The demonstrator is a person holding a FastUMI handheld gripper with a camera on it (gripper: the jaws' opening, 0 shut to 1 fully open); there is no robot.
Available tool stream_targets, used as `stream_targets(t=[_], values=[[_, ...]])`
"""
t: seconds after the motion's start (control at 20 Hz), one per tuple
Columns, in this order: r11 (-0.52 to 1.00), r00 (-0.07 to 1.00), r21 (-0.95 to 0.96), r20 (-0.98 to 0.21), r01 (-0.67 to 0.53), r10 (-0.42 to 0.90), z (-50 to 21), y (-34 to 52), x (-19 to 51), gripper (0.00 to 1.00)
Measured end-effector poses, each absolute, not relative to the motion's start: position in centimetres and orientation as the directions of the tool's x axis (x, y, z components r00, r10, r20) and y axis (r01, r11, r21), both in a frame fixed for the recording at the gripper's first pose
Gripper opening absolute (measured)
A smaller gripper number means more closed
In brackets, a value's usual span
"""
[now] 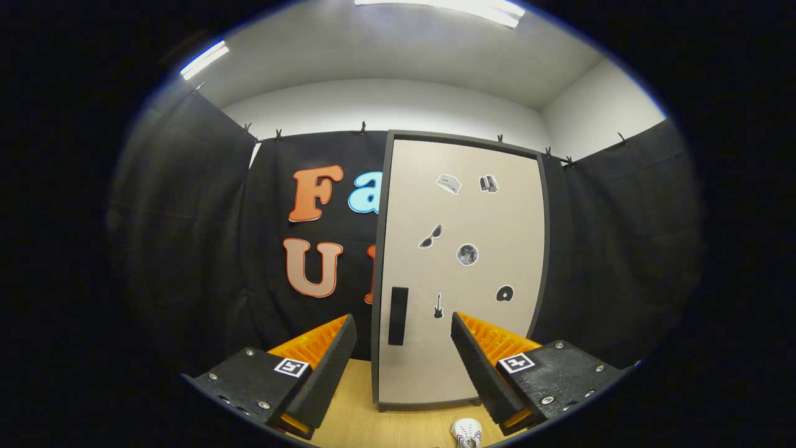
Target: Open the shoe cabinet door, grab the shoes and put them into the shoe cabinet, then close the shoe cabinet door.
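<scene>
Your tongs gape released, the closed beige sticker-dotted shoe cabinet door beyond them and a small white shoe low between the fingers.

Shoe cabinet stands on floor straight ahead, beyond gripper, door shut, fingers spread with nothing between them. Door handle sits between fingertips, further off. Shoe on floor just inside right finger, near side of cabinet. Booth wall behind cabinet.
</scene>
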State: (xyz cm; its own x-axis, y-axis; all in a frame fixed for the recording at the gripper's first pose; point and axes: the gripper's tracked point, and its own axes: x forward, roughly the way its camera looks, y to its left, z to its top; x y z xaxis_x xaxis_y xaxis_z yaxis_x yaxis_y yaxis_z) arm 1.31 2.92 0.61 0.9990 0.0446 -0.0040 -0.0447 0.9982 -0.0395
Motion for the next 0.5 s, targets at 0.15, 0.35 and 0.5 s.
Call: stream_targets(t=[0.15,0.35,0.5], values=[[0.998,0.999,-0.041,-0.008,-0.038,0.037,0.1,2.8,1.9,0.95],[0.998,0.999,-0.058,-0.036,-0.018,0.016,-1.4,3.4,4.2,0.95],[0.995,0.998,-0.098,-0.066,-0.004,-0.003,-2.6,4.1,7.3,0.95]])
